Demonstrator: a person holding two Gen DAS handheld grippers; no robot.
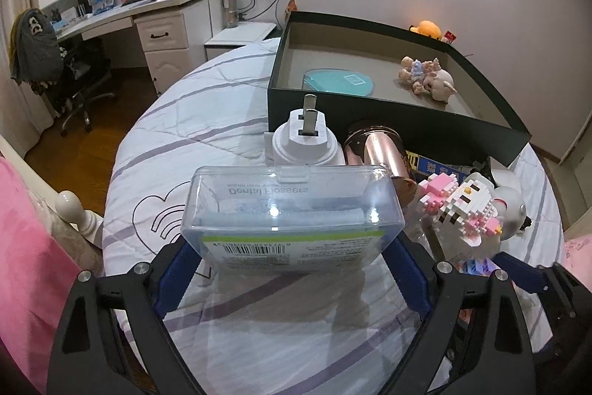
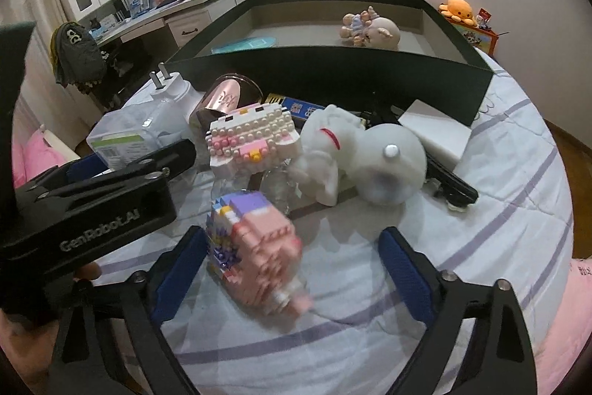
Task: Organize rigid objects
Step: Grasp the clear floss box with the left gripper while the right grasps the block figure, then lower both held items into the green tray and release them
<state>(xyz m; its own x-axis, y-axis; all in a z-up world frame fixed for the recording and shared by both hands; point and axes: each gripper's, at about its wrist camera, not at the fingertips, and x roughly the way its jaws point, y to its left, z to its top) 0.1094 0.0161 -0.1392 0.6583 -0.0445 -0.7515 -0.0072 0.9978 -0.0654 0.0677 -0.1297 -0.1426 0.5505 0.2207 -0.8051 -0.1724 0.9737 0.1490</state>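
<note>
Clear glossy plastic for the floss box [image 1: 292,213], paper label with barcode on its near face. Behind that box, smooth matt white plastic on the plug adapter [image 1: 305,141] with dull metal prongs; to the box's right, mirror-shiny rose-gold metal on the cup [image 1: 381,150]. Studded plastic bricks, slightly glossy, on the pink block figure [image 2: 255,247] and the white-and-pink one [image 2: 251,143]. Beyond the box, matt dark card outside and matt grey lining inside the storage box [image 1: 388,121]. Soft quilted cloth, matt, on the bedspread [image 1: 207,99] under it all. Matt black plastic gripper arms with rough blue pads [image 1: 407,269] and bright metal screws
</note>
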